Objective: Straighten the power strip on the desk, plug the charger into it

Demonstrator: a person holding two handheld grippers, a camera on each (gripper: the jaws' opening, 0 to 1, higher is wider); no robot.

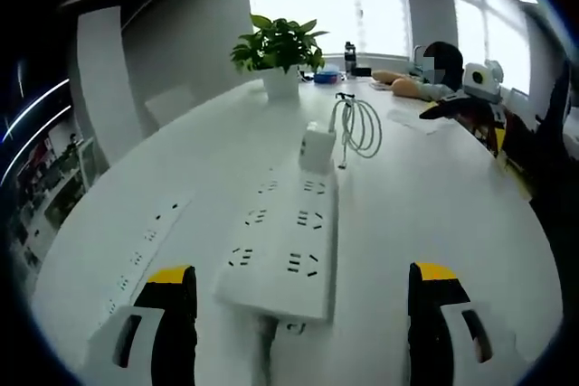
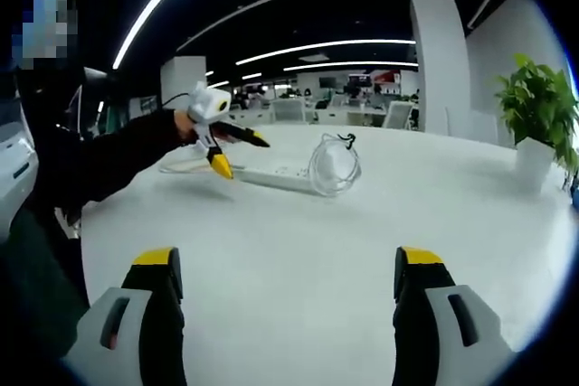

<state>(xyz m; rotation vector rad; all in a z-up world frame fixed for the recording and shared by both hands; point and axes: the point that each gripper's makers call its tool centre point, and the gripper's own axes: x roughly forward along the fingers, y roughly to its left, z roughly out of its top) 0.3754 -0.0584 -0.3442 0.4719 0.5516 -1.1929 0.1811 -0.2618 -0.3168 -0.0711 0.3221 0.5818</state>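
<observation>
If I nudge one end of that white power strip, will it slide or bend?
The power strip looks like a rigid flat block, so it would probably pivot and slide whole on the smooth white desk. Its cord leaving the near end may drag. The charger standing at its far end could tip.

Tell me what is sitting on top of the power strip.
A white charger stands at the far end of the power strip, its coiled white cable lying beside it on the desk. Whether its prongs are seated is hidden underneath.

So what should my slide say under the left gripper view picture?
Open left gripper hovers over the white power strip, charger and coiled cable beyond.
</observation>
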